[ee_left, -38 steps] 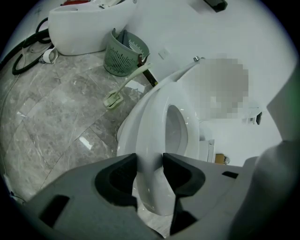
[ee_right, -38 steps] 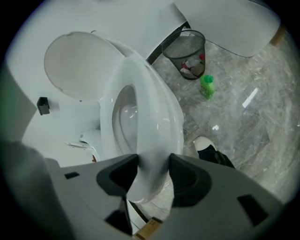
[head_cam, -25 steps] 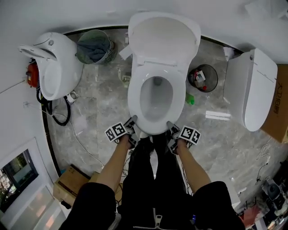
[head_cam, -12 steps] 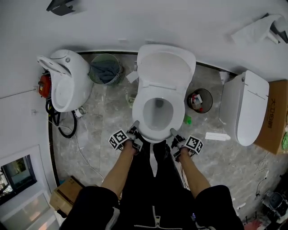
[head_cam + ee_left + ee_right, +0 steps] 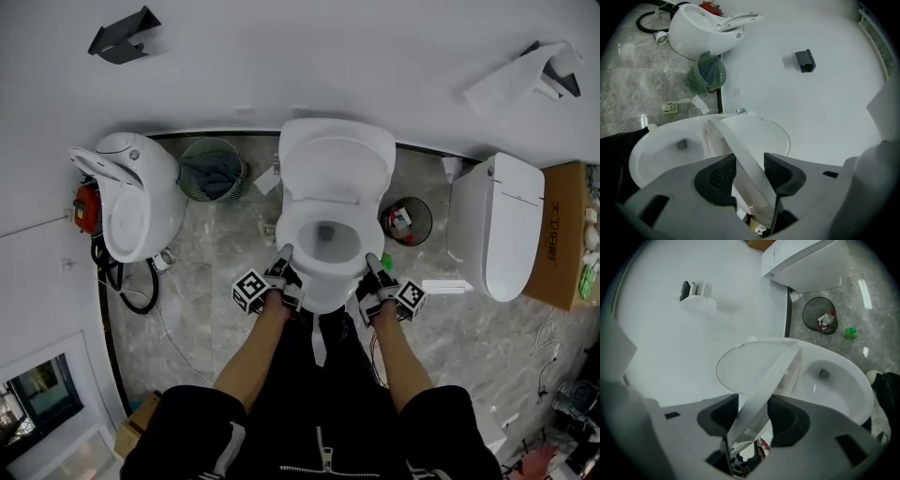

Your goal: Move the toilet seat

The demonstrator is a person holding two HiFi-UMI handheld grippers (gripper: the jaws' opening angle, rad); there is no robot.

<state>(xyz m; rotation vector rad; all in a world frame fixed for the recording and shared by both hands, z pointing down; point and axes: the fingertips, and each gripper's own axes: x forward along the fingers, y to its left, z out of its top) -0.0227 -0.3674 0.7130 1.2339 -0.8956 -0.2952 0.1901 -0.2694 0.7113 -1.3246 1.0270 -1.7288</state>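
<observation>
White toilet seat (image 5: 289, 234) stands tilted up off the bowl (image 5: 656, 154) at the middle of the head view, with its lid (image 5: 336, 164) raised at 12 o'clock. The left tongs (image 5: 284, 255) grasp the seat's front rim at 8 o'clock; their jaws have just been widening with the rim between them. The right tongs (image 5: 372, 262) grasp it at 4 o'clock, their jaws having just drawn in slightly. Both gripper views show the rim edge-on, pinched between dark pads (image 5: 722, 173).
</observation>
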